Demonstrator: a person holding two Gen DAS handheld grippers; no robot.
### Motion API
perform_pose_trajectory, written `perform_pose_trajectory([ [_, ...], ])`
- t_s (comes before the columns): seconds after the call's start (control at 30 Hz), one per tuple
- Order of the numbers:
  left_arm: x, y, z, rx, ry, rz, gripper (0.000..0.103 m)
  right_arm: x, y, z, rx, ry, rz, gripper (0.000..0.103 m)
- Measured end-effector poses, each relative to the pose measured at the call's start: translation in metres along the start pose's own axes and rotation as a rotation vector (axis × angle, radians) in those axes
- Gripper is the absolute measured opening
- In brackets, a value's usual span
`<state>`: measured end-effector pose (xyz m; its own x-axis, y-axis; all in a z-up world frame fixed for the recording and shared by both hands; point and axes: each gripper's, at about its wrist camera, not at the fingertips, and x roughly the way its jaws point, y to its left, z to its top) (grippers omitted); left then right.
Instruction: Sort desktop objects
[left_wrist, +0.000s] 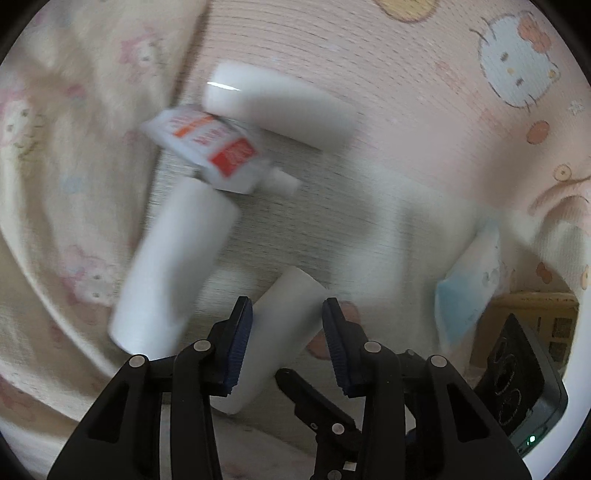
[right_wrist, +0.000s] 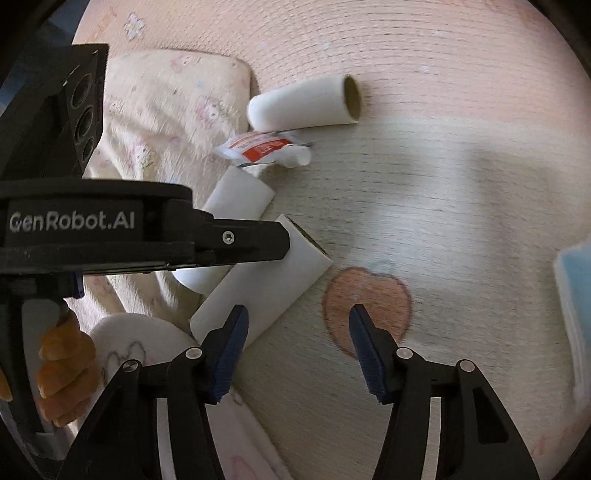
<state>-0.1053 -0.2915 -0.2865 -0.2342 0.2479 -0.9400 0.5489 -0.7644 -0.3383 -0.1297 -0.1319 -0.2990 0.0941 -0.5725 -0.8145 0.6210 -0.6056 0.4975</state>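
The left gripper (left_wrist: 287, 325), jaws apart, straddles the nearest white paper roll (left_wrist: 280, 332) lying on the cartoon-print cloth (left_wrist: 424, 74), beside two more rolls and a red-and-white tube (left_wrist: 218, 151), while the right gripper (right_wrist: 297, 354) gapes over bare cloth.

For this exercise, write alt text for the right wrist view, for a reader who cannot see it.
An open right gripper hovers over a cartoon-print mat, empty, beside a white paper roll. Two more rolls and a small red-and-white tube lie beyond it. The left gripper's black body crosses the left side.
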Motion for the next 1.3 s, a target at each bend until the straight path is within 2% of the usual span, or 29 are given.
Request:
perform_pose_trajectory([
  [0.1,0.011,-0.009,-0.004,-0.018,0.028,-0.055,0.037,-0.006,-0.013,-0.003,0.024,0.0,0.031,0.055],
  [0.3,0.023,-0.013,-0.011,-0.07,0.059,-0.123,0.036,-0.016,-0.022,-0.013,0.042,-0.002,0.021,0.055],
  [0.57,0.035,-0.033,-0.025,-0.055,0.098,-0.153,0.036,-0.033,-0.035,-0.023,0.045,0.009,-0.005,0.055],
  [0.63,0.042,-0.04,-0.028,-0.057,0.138,-0.184,0.036,-0.038,-0.036,-0.025,0.03,-0.001,-0.024,0.055],
  [0.7,0.059,-0.049,-0.038,-0.064,0.244,-0.275,0.036,-0.047,-0.042,-0.025,0.035,-0.025,-0.041,0.051],
  [0.73,0.066,-0.058,-0.046,-0.049,0.261,-0.261,0.038,-0.051,-0.047,-0.024,0.053,-0.023,-0.053,0.051],
  [0.83,0.063,-0.079,-0.057,0.045,0.187,-0.166,0.038,-0.051,-0.053,-0.024,0.062,0.022,-0.092,0.051],
  [0.9,0.058,-0.084,-0.061,0.08,0.18,-0.157,0.038,-0.058,-0.052,-0.032,0.033,0.017,-0.124,0.051],
  [0.97,0.049,-0.083,-0.062,0.084,0.167,-0.137,0.038,-0.076,-0.054,-0.047,0.02,0.002,-0.131,0.051],
  [1.1,0.018,-0.08,-0.065,0.1,0.062,-0.085,0.038,-0.097,-0.051,-0.064,0.034,-0.034,-0.132,0.051],
  [1.2,-0.007,-0.078,-0.071,0.106,-0.002,-0.09,0.038,-0.097,-0.038,-0.068,0.015,-0.059,-0.125,0.051],
  [1.3,-0.028,-0.066,-0.077,0.103,-0.025,-0.072,0.038,-0.106,-0.028,-0.077,-0.022,-0.077,-0.14,0.051],
])
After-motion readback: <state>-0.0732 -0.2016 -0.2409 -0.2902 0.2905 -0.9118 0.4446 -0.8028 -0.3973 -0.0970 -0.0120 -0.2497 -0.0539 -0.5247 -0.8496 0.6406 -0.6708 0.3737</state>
